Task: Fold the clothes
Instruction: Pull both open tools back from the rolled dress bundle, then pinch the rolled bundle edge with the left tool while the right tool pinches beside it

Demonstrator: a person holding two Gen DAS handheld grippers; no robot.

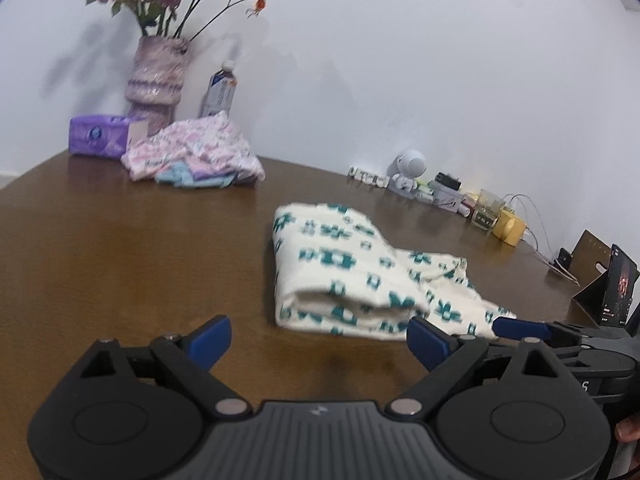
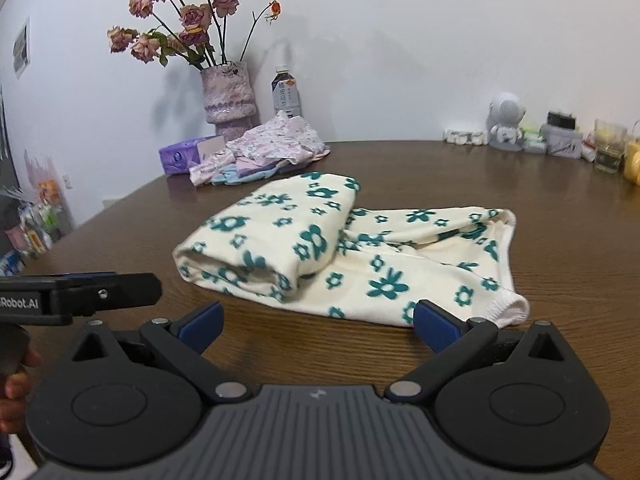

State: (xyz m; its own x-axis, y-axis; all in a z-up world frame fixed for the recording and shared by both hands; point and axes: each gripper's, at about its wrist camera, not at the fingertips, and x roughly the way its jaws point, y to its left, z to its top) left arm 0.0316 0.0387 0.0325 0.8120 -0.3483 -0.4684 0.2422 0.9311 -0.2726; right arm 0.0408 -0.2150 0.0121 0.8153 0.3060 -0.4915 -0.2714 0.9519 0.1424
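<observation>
A cream garment with teal flowers [image 1: 352, 276] lies partly folded on the brown table [image 1: 120, 260], its left half doubled over into a thick fold. My left gripper [image 1: 320, 340] hovers open just in front of its near edge, nothing between the blue pads. In the right wrist view the same garment [image 2: 320, 240] spreads to the right with its waistband at the near right. My right gripper [image 2: 320, 322] is open at that near edge, its right pad close to the hem. The left gripper [image 2: 156, 288] shows side-on at the left, and the right gripper [image 1: 504, 325] shows side-on beside the garment.
A loose pile of pink floral clothes [image 2: 272, 144] sits at the back by a vase of dried roses [image 2: 228, 100], a bottle [image 2: 286, 92] and a purple tissue pack [image 2: 184, 154]. An astronaut figure [image 2: 506, 120], jars and a glass [image 2: 608, 144] line the wall. A tablet on a stand [image 1: 618, 288] is at the right.
</observation>
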